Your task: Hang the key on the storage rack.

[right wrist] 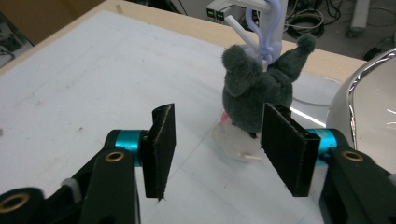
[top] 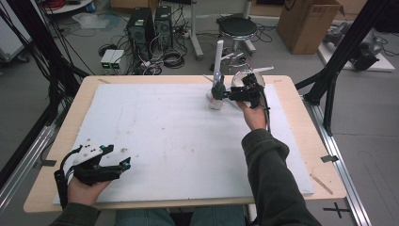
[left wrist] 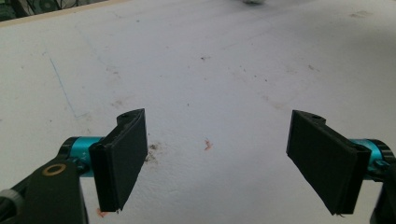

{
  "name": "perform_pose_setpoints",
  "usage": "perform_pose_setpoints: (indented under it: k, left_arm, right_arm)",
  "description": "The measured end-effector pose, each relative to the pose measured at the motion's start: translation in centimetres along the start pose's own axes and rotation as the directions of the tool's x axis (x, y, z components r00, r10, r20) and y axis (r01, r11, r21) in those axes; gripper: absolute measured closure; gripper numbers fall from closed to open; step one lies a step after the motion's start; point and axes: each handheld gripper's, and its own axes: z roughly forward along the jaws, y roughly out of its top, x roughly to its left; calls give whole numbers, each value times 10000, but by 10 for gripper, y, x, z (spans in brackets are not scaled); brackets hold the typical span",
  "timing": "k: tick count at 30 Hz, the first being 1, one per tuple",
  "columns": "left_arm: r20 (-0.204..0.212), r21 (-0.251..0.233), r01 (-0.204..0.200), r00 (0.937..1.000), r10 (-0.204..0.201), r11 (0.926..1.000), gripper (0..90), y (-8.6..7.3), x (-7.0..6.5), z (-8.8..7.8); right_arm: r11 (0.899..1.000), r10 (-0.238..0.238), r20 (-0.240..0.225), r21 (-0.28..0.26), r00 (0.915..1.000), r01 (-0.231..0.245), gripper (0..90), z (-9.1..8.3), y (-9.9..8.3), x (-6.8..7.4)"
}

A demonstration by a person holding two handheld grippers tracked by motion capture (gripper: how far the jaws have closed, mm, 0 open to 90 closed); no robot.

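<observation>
A small grey plush toy (right wrist: 257, 93) hangs by a lilac hook (right wrist: 268, 28) from a white stand (top: 218, 56) at the far right of the white foam board (top: 164, 127). My right gripper (right wrist: 217, 140) is open just in front of the toy, which sits beyond the jaws and nearer the right one, not between them. In the high view that right gripper (top: 227, 94) points left at the toy (top: 217, 88). My left gripper (top: 123, 165) rests low at the board's near left corner. It is open over bare board, the left gripper (left wrist: 217, 140) holding nothing.
A shiny metal bowl (top: 245, 77) stands right behind the right gripper, and its rim (right wrist: 369, 88) is close to the right jaw. The stand's white base (right wrist: 236, 144) sits under the toy. Wooden table edge (top: 310, 141) frames the board. Beyond are a stool (top: 237, 28), computers and a cardboard box.
</observation>
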Motion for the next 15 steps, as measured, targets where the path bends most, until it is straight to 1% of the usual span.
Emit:
perform_pose_setpoints:
  k: [3, 5, 7, 11, 12, 15]
  left_arm:
    - [26, 11, -44, 10000, 44, 10000, 210, 0, -1, 1]
    - [42, 26, -40, 10000, 40, 10000, 210, 0, -1, 1]
    - [54, 76, -82, 10000, 82, 9999, 210, 0, -1, 1]
    - [48, 80, -85, 10000, 85, 9999, 210, 0, -1, 1]
    - [46, 61, -54, 10000, 54, 10000, 210, 0, -2, 2]
    - [74, 98, -92, 9999, 91, 9999, 210, 1, -1, 2]
  right_arm:
    - [9999, 117, -118, 8, 9999, -117, 396, -3, -4, 1]
    - [9998, 110, -178, -162, 9998, -113, 388, -7, -7, 2]
    - [9996, 222, -227, -181, 9995, -226, 359, -11, -9, 3]
    - [9992, 268, -347, -291, 9990, -278, 319, -17, -12, 5]
    - [9990, 318, -390, -306, 9987, -330, 316, -19, -12, 5]
    - [9985, 274, -440, -467, 9987, -295, 304, -22, -15, 9]
